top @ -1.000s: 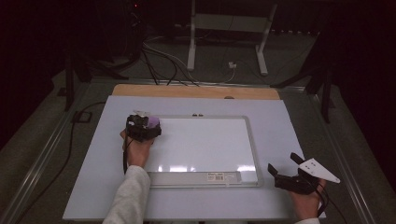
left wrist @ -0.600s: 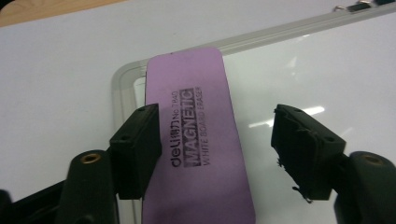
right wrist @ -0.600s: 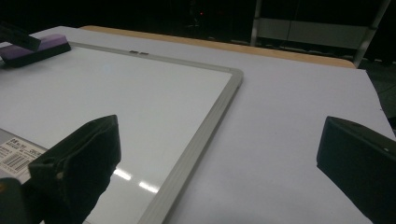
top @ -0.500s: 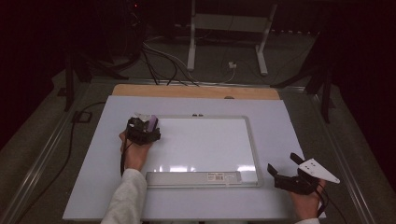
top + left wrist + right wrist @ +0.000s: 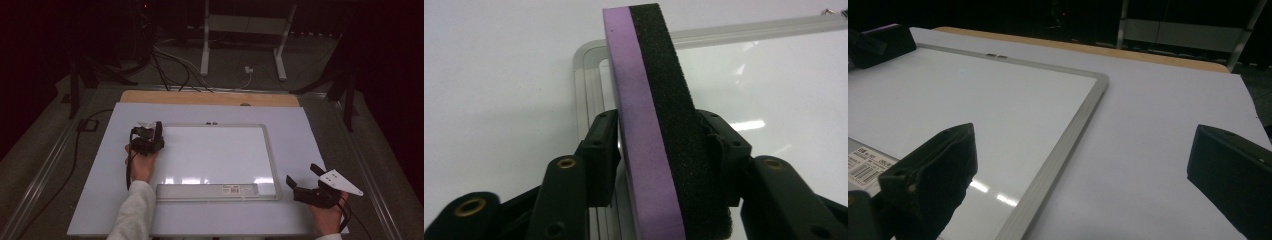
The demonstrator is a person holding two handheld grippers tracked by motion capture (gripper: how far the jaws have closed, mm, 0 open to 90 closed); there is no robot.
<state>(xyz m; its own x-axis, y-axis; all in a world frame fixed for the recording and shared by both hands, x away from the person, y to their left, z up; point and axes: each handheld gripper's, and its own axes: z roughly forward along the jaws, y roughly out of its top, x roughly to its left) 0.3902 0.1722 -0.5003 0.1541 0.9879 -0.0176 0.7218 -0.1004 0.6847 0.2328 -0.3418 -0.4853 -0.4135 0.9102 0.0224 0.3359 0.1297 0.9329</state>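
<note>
1. One white tabletop (image 5: 300, 140) carries everything, with bare room on every side of the whiteboard (image 5: 215, 155), widest at the right.
2. Whiteboard: silver frame, wiped face bare; its near tray bears a barcode label (image 5: 234, 188), print too small to read.
3. Eraser (image 5: 654, 125), purple foam and black felt, sits at the board's far-left corner, long axis pointing away along the jaws.
4. Left hand-held gripper (image 5: 148, 136) pinches the eraser.
5. Right hand-held gripper (image 5: 302, 182) rests near the board's near-right corner, jaws spread.

Dim room, dark surroundings; overhead glare streaks the whiteboard (image 5: 215, 155).
</note>
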